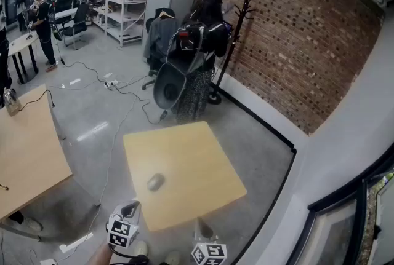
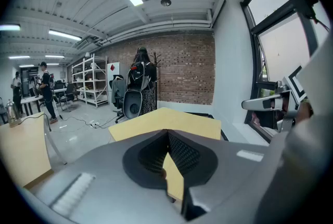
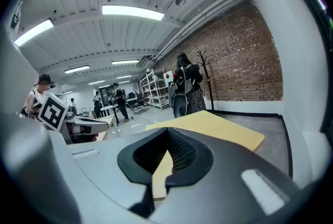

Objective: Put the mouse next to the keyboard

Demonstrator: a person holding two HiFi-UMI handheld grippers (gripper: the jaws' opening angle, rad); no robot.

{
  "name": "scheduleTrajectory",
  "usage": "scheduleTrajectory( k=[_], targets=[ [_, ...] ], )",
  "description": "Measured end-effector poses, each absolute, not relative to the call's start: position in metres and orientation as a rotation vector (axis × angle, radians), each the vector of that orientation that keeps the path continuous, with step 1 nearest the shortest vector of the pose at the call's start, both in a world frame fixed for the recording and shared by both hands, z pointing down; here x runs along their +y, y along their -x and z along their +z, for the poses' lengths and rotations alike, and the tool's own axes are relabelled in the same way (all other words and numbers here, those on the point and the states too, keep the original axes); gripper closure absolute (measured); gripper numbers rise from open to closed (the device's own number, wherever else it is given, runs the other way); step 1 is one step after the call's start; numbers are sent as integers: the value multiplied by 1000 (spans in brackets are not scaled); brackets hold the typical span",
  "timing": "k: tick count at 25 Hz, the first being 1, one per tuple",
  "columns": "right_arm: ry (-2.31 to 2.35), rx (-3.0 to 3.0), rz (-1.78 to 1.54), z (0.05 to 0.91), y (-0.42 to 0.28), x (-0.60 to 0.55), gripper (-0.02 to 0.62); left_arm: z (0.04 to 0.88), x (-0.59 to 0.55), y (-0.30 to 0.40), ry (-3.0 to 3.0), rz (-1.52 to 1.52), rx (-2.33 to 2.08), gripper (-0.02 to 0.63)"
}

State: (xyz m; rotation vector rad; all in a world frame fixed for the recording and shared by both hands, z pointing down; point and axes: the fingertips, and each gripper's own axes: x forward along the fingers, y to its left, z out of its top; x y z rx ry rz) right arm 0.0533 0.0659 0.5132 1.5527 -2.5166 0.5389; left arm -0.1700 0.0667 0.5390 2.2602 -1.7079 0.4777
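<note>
The small grey oval mouse [image 1: 155, 182] sits on the light wooden square table [image 1: 197, 159], in the near-left part, clear of the edges. Its long axis looks to run near-left to far-right in the head view, but it's too small to be sure. The left gripper [image 1: 133, 205] is the nearer one, with the mouse just ahead and slightly to its right. The right gripper [image 1: 201, 222] is further off, at the near table edge, with the mouse forward-left of it. Both are held low at the near side, pointing across the table roughly level, so neither gripper view picks up the mouse. Left jaws [image 2: 167, 133] are pressed together at the tips with nothing between them, and the right [image 3: 167, 132] are the same. No keyboard in any view, so the target spot is unknown. My call: reach with the left, which has to open and tip down first.
</note>
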Motion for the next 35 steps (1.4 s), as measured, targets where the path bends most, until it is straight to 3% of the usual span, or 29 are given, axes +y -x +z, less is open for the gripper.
scheduleTrajectory(
  k=[35],
  targets=[
    [-1565, -2432, 647, 559, -51, 41, 581, 603, 24, 165, -2212, 627, -1581, 606]
  ],
)
